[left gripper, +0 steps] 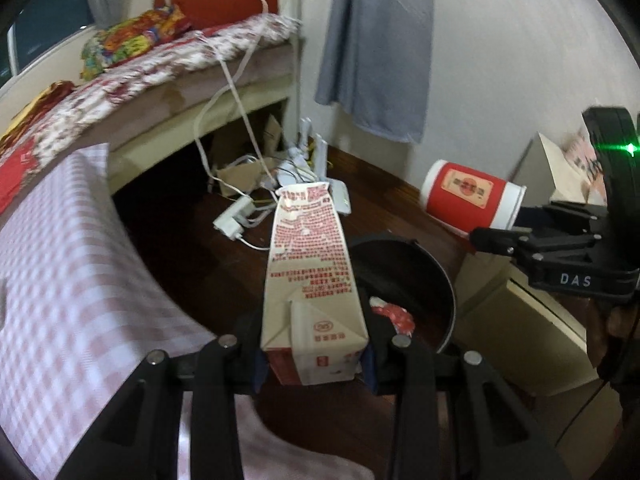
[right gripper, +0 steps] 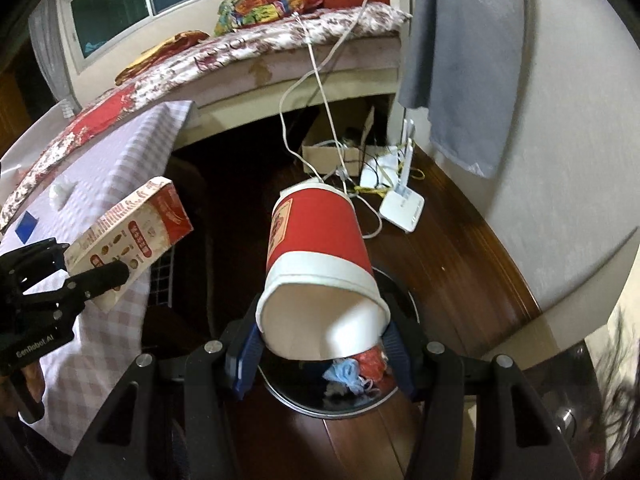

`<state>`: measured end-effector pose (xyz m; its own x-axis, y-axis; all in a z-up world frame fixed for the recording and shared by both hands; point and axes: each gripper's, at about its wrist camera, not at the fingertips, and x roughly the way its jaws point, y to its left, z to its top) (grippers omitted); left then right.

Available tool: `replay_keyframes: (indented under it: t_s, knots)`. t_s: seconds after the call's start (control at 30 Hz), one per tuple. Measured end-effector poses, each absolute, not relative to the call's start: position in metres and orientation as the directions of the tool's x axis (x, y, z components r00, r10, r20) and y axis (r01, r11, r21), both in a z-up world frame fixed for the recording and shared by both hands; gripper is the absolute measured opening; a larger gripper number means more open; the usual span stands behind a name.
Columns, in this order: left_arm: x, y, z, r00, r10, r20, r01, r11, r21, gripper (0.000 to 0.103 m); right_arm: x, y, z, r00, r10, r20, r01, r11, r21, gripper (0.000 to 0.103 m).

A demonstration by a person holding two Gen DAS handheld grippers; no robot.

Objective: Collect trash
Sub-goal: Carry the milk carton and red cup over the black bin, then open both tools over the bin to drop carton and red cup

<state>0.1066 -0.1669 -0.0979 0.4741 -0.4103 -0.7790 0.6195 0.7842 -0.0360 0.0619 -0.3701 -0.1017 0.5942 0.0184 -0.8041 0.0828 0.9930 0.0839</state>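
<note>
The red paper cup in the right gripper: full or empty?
Empty: the red paper cup lies tipped, its mouth facing the right wrist camera, bare white inside.

Milk carton (left gripper: 310, 280): tall, cream-coloured, printed with red text, gable top opened at the far end; held in the air by its base, tilted away, above the near rim of the trash bin (left gripper: 448, 280). Same carton in the right wrist view (right gripper: 132, 236): red panel and small food pictures on one side.

Paper cup (right gripper: 320, 268): red with white bands at the rim and bottom, a label on the side; empty, lying sideways in the air with the open mouth toward the camera, directly above the bin (right gripper: 292, 398).

Bin: round, black, standing on the dark wooden floor; inside, red, white and blue crumpled trash (right gripper: 356, 368).
</note>
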Motion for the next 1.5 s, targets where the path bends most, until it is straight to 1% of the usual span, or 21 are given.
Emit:
replay_keyframes:
  t_s: [0.3,0.47,0.53,0.73,1.0,1.03,1.07,1.1,1.13,1.17,1.2,1.23,1.27,1.3,1.33,1.4,1.47,1.5]
  knots:
    - [0.111,-0.205,-0.138,0.351,-0.402,-0.846,0.673,0.736,-0.071,0.038,0.06,-0.389,-0.142,0.53,0.015,-0.848,0.112,0.99,0.088,0.057]
    - [0.116,-0.224,-0.164,0.288,-0.373,-0.882,0.68,0.728,-0.086,0.038,0.062,-0.393,-0.179,0.464,0.01,-0.886,0.105,0.992,0.066,0.057]
    - [0.118,-0.23,-0.174,0.255,-0.361,-0.897,0.682,0.725,-0.098,0.038,0.065,-0.392,-0.192,0.441,-0.011,-0.898,0.097,0.995,0.036,0.057]
    - [0.125,-0.237,-0.191,0.207,-0.345,-0.915,0.67,0.732,-0.124,0.038,0.071,-0.39,-0.22,0.391,-0.002,-0.921,0.076,0.997,0.03,0.057]
    - [0.137,-0.246,-0.211,0.149,-0.337,-0.93,0.657,0.737,-0.162,0.038,0.078,-0.385,-0.234,0.357,0.01,-0.934,0.014,1.0,0.016,0.057]
    - [0.139,-0.248,-0.213,0.126,-0.353,-0.927,0.654,0.732,-0.19,0.039,0.079,-0.382,-0.237,0.355,0.015,-0.935,-0.008,1.0,0.013,0.06]
    - [0.142,-0.248,-0.217,0.119,-0.366,-0.923,0.643,0.737,-0.209,0.053,0.082,-0.38,-0.241,0.358,0.029,-0.933,-0.036,0.999,0.018,0.064]
    - [0.144,-0.25,-0.221,0.129,-0.348,-0.929,0.633,0.75,-0.193,0.067,0.084,-0.378,-0.25,0.367,0.019,-0.93,-0.061,0.998,-0.004,0.075]
    - [0.145,-0.249,-0.223,0.146,-0.332,-0.932,0.628,0.759,-0.172,0.079,0.084,-0.378,-0.257,0.36,-0.025,-0.932,-0.06,0.997,-0.05,0.088]
    - [0.144,-0.247,-0.22,0.162,-0.325,-0.932,0.623,0.766,-0.159,0.08,0.084,-0.379,-0.264,0.336,-0.061,-0.94,-0.058,0.995,-0.085,0.09]
    - [0.143,-0.242,-0.215,0.177,-0.316,-0.932,0.612,0.777,-0.147,0.081,0.08,-0.383,-0.269,0.314,-0.079,-0.946,-0.046,0.994,-0.098,0.09]
    - [0.142,-0.237,-0.211,0.191,-0.314,-0.93,0.603,0.786,-0.141,0.087,0.076,-0.387,-0.267,0.319,-0.078,-0.944,-0.033,0.995,-0.093,0.09]
    - [0.139,-0.231,-0.203,0.213,-0.32,-0.923,0.597,0.79,-0.136,0.098,0.07,-0.391,-0.264,0.328,-0.075,-0.942,-0.012,0.996,-0.083,0.09]
    - [0.136,-0.226,-0.197,0.238,-0.324,-0.916,0.593,0.795,-0.127,0.102,0.066,-0.394,-0.262,0.328,-0.076,-0.942,0.002,0.997,-0.079,0.09]
    - [0.133,-0.22,-0.19,0.262,-0.324,-0.909,0.585,0.803,-0.118,0.103,0.062,-0.397,-0.258,0.329,-0.075,-0.941,0.027,0.997,-0.07,0.09]
    - [0.129,-0.213,-0.181,0.283,-0.327,-0.902,0.571,0.813,-0.115,0.103,0.055,-0.402,-0.248,0.339,-0.062,-0.939,0.072,0.997,-0.04,0.09]
    - [0.124,-0.206,-0.168,0.337,-0.322,-0.885,0.566,0.82,-0.083,0.103,0.054,-0.405,-0.235,0.346,-0.046,-0.937,0.122,0.993,-0.004,0.09]
    - [0.119,-0.202,-0.158,0.369,-0.326,-0.871,0.566,0.822,-0.068,0.103,0.053,-0.405,-0.23,0.352,-0.04,-0.935,0.134,0.991,0.008,0.093]
